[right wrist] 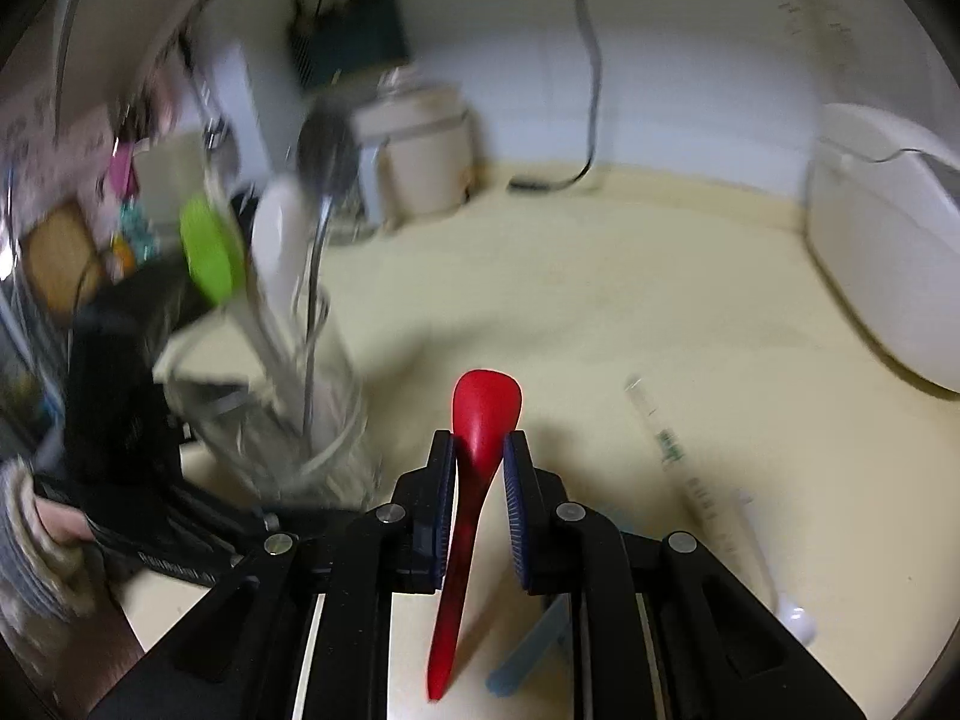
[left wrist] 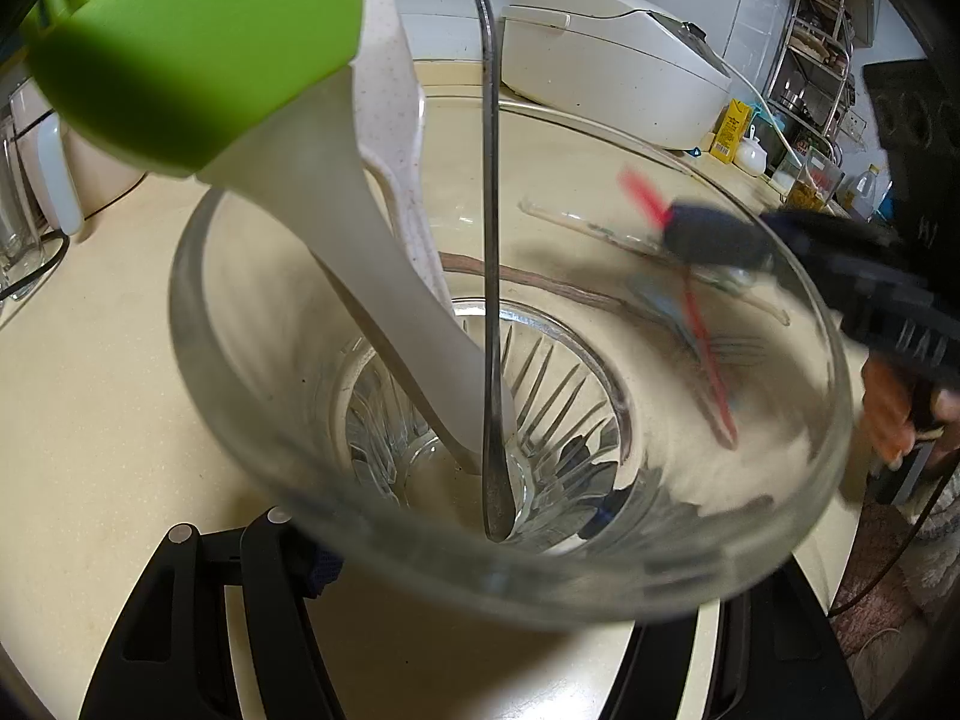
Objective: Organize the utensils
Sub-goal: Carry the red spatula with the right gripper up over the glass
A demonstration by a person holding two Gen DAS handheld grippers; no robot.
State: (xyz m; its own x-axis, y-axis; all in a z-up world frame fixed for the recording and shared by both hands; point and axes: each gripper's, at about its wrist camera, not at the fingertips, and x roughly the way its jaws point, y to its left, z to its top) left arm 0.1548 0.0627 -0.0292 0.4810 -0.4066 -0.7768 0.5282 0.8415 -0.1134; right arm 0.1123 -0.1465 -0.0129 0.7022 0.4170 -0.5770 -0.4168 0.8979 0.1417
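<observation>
Left wrist view: the left gripper point(left wrist: 474, 576) was clamped round the base of the tall clear ribbed drinking glass point(left wrist: 480, 396), pads on its wall. Inside the glass stood a green-headed spatula with a white handle point(left wrist: 252, 96), a speckled cream spoon point(left wrist: 396, 120) and a long steel spoon point(left wrist: 493, 240), all leaning on the rim. Beyond the glass, blurred, the right gripper point(left wrist: 708, 234) carried the red plastic spoon point(left wrist: 702, 324); its grip was unreadable from here. A white rice cooker point(left wrist: 606, 60) sat on the cream countertop point(left wrist: 90, 390) behind the glass.

Right wrist view: the right gripper point(right wrist: 480, 480) was grasping the red plastic spoon at its neck, bowl forward, handle trailing under the camera. The glass was left of it, apart. A clear syringe-like tube point(right wrist: 666, 450), a blue plastic utensil point(right wrist: 528, 654) and a white spoon point(right wrist: 792, 618) lay on the counter, right of the glass.

Risks, my read: the narrow neck grip could let the spoon pivot or slip. The long trailing handle might strike the rim or the utensils already inside and tip the glass. Motion blur suggests a quick swing, which could worsen the aim.
</observation>
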